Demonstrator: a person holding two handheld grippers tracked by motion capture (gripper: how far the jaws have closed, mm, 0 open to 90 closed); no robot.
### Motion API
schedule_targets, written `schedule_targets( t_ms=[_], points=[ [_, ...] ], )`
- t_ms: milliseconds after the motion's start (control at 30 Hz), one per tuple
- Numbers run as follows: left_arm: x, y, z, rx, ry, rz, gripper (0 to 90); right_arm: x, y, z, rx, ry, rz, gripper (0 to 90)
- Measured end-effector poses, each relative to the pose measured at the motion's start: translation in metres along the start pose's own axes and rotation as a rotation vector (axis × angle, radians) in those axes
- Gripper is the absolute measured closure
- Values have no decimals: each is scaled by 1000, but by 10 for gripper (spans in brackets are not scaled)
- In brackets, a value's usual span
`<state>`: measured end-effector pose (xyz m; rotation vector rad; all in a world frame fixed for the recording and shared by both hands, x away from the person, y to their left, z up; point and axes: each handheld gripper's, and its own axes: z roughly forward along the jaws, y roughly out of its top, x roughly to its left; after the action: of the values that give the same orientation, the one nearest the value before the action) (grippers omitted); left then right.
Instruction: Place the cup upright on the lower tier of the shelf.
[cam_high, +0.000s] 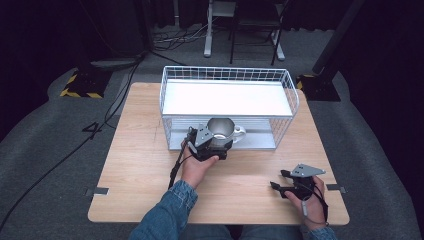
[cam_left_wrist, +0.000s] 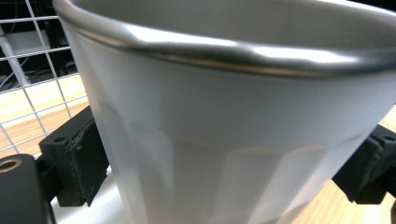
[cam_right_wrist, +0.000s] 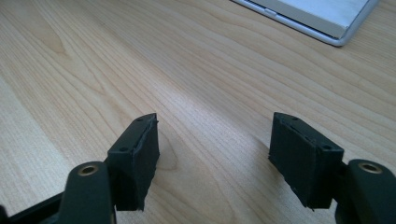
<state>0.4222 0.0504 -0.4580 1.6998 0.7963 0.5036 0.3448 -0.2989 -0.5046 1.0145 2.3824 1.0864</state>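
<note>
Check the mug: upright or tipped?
Upright. In the high view the mug shows its open mouth upward, handle to the side, held by the left tool at the wire rack.

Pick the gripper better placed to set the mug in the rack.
Left. The left gripper already clamps the mug at the wire rack; the right gripper sits open, empty, on the table.

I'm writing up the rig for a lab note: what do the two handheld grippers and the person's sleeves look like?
Both grippers are black. The left gripper and the right gripper each carry a grey three-cornered plate on top and trail a dark cable. Their jaws are black blocks with flat, rough-edged pads and brass-coloured screw eyelets at the base. The person wears blue denim sleeves.
</note>
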Motion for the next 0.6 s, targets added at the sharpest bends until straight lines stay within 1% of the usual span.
schedule_targets(
  t_ms=[67, 133, 200, 267, 367, 433, 500, 533, 600],
  points=[
    [1, 0, 2, -2, 2, -2, 76, 0, 0, 0, 0, 1, 0, 330],
    [4, -2, 9, -9, 10, -3, 77, 0, 0, 0, -1, 4, -4, 330],
    [5, -2, 14, -3, 16, 5, 76, 0, 0, 0, -1, 7, -5, 330],
    [6, -2, 16, -4, 19, 2, 76, -1, 0, 1, -2, 14, -9, 330],
    [9, -1, 26, -7, 21, 0, 76, -2, 1, 2, -1, 17, -12, 330],
    [10, -1, 30, -16, 24, -8, 76, -2, 2, 2, -1, 17, -13, 330],
    [9, -2, 32, -23, 42, 8, 76, -2, 2, 2, -1, 18, -13, 330],
    [9, -3, 33, -19, 44, 13, 77, -2, 2, 2, -2, 18, -13, 330],
    [9, -4, 34, -17, 46, 10, 76, -3, 2, 2, -2, 19, -15, 330]
  ],
)
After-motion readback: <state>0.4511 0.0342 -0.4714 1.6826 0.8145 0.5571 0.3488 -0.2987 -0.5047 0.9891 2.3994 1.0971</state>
